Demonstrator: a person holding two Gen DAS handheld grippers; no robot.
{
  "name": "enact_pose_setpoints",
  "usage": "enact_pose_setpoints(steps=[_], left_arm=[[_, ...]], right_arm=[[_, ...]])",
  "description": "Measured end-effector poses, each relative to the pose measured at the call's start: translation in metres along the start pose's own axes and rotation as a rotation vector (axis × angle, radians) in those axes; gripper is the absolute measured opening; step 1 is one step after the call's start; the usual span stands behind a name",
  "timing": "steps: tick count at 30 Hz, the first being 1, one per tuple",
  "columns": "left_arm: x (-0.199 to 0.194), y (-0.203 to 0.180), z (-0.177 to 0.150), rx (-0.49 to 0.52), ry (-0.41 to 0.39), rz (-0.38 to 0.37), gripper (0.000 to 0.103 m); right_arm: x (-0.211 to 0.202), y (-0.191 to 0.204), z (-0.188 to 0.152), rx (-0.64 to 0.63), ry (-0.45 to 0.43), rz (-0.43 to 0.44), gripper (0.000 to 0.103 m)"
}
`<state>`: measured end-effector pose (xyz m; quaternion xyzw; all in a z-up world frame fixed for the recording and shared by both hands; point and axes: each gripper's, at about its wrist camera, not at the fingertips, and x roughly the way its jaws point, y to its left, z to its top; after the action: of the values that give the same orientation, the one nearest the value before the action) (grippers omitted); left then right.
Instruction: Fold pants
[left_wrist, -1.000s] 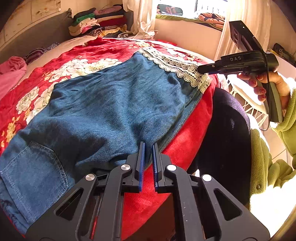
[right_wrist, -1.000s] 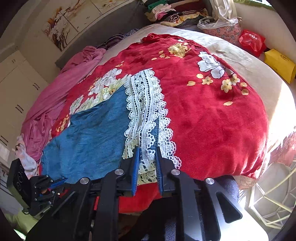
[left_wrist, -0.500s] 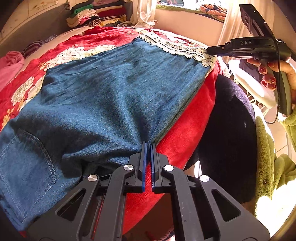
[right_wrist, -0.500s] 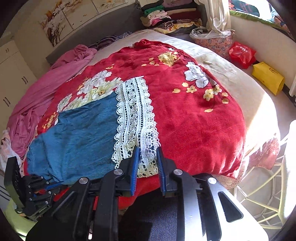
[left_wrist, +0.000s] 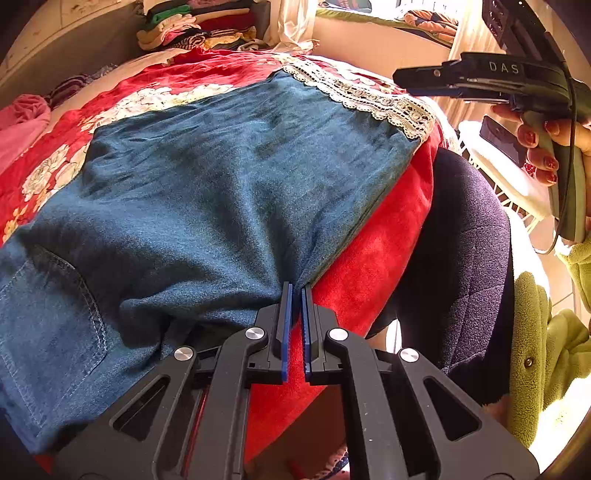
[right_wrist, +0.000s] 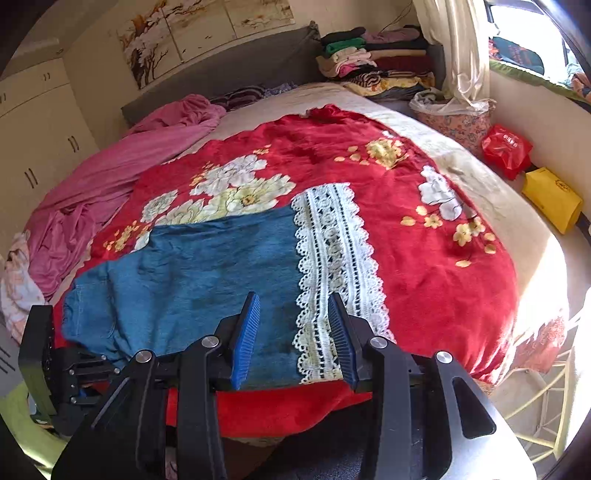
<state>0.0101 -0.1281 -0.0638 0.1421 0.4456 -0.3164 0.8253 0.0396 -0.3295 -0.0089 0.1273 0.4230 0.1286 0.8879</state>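
Blue denim pants (left_wrist: 207, 192) with a white lace hem (left_wrist: 373, 99) lie spread flat on a red floral blanket (left_wrist: 373, 266) on the bed. My left gripper (left_wrist: 296, 291) is shut on the near edge of the pants, pinching the denim. My right gripper (right_wrist: 293, 306) is open and empty, held above the near edge of the pants beside the lace hem (right_wrist: 332, 266); the pants (right_wrist: 207, 273) show whole below it. The right gripper also shows in the left wrist view (left_wrist: 402, 79), off the fabric.
A pink sheet (right_wrist: 110, 166) is bunched at the bed's left. Folded clothes (right_wrist: 373, 59) are stacked at the headboard corner. A red bag (right_wrist: 506, 149) and a yellow bag (right_wrist: 550, 197) lie on the floor at the right. A white wire basket (left_wrist: 506, 184) stands by the bed.
My left gripper closed on the pants' near edge. My right gripper let go of the lace hem, opened wide and lifted back from the bed edge.
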Motion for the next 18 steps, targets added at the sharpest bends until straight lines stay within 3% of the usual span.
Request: enact_pose_setpoints(steps=[3,7,10,11,14,18], left_arm=[[-0.001,0.003,-0.001,-0.011,0.000,-0.010,0.003],[-0.011,0.013,-0.005,-0.050,-0.009,-0.013,0.011],[-0.041,0.027,-0.009,-0.099,-0.065,0.009,0.027],[-0.053,0.035,-0.012,-0.124,-0.084,0.033,0.034],[-0.082,0.064,-0.026,-0.214,-0.117,0.117,0.039],[-0.094,0.109,-0.052,-0.359,-0.056,0.262,0.043]], right_arm=[[0.027,-0.017,-0.011,0.056,0.111,-0.058,0.038],[0.031,-0.023,-0.017,0.073,0.115,-0.025,0.038],[0.019,-0.019,-0.013,0.066,0.082,-0.013,0.039],[0.014,-0.018,-0.011,0.060,0.062,-0.016,0.042],[0.003,-0.009,-0.006,0.026,0.017,-0.012,0.049],[0.010,0.014,0.003,-0.051,0.022,0.031,0.051]])
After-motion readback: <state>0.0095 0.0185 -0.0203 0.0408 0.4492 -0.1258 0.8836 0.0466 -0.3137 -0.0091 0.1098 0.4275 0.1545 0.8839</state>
